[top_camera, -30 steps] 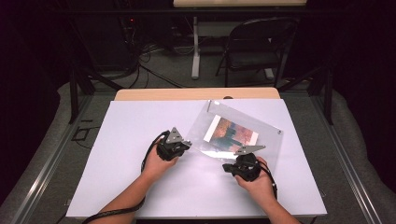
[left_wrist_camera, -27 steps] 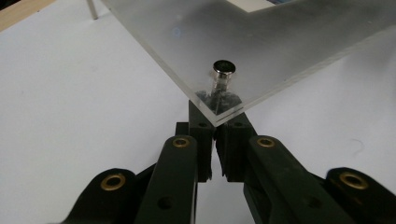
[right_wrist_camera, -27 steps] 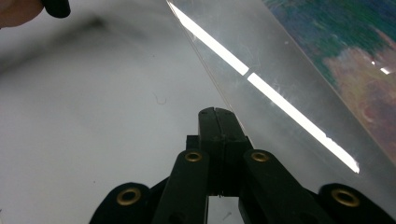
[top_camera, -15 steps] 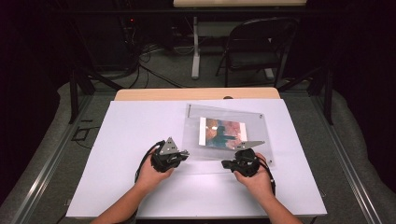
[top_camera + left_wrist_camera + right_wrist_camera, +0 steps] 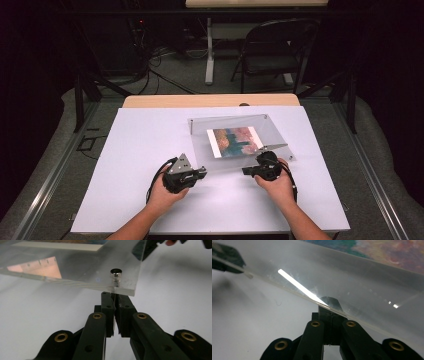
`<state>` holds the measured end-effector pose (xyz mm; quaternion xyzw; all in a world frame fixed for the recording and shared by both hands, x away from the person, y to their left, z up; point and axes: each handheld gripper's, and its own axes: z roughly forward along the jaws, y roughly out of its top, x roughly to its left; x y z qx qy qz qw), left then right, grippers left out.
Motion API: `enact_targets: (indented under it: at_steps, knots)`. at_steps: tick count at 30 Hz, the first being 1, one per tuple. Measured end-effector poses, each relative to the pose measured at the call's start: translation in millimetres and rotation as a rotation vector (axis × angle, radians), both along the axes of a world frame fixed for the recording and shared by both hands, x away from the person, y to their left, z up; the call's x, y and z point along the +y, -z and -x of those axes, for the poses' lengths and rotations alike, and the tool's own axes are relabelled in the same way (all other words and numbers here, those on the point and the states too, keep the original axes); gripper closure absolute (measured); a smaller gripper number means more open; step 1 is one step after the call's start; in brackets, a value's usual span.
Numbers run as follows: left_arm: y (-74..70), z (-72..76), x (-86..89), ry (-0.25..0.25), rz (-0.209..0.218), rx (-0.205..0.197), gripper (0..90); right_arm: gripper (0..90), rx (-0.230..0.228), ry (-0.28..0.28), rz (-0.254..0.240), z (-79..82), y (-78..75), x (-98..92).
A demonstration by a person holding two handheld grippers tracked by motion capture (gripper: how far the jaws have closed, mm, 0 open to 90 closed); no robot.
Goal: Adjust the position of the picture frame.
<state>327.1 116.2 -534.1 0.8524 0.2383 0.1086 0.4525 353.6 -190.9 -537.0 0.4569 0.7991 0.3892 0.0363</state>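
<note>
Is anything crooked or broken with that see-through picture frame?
Nothing looks broken. The clear frame with the colourful picture sits a little askew to the white table. The left gripper and right gripper pinch its near edge. A silver peg sits at one corner.

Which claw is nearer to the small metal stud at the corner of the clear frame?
Left. The left claw grips the clear frame just below the metal stud; the right claw holds the frame's near edge further right.

Black tongs [image 5: 115, 312] with brass-ringed screws
</note>
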Motion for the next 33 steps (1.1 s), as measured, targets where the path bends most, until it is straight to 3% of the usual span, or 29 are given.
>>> enact_targets:
  at_steps: [11,14,21,26,28,33]
  knots:
    - [-2.5,18.5,-7.9,0.039,0.049,0.026,85.1,90.0,0.030,0.023,-0.006,-31.0,-1.0,1.1]
    - [-3.1,20.7,-8.6,0.045,0.065,0.025,84.9,90.0,0.026,0.011,0.034,-44.4,-1.4,9.7]
    - [-3.7,25.4,-17.3,0.062,0.098,0.041,84.5,90.0,0.052,0.010,0.057,-68.2,-3.0,22.5]
    - [-4.2,28.4,-29.8,0.090,0.103,0.050,84.3,90.0,0.048,0.018,0.062,-74.1,-2.8,26.0]
    - [-3.8,27.3,-34.9,0.089,0.116,0.071,84.5,90.0,0.047,0.023,0.061,-75.3,-1.8,24.1]
    - [-1.3,26.4,-52.1,0.086,0.104,0.079,85.2,90.0,0.031,0.045,0.068,-67.2,-1.3,10.4]
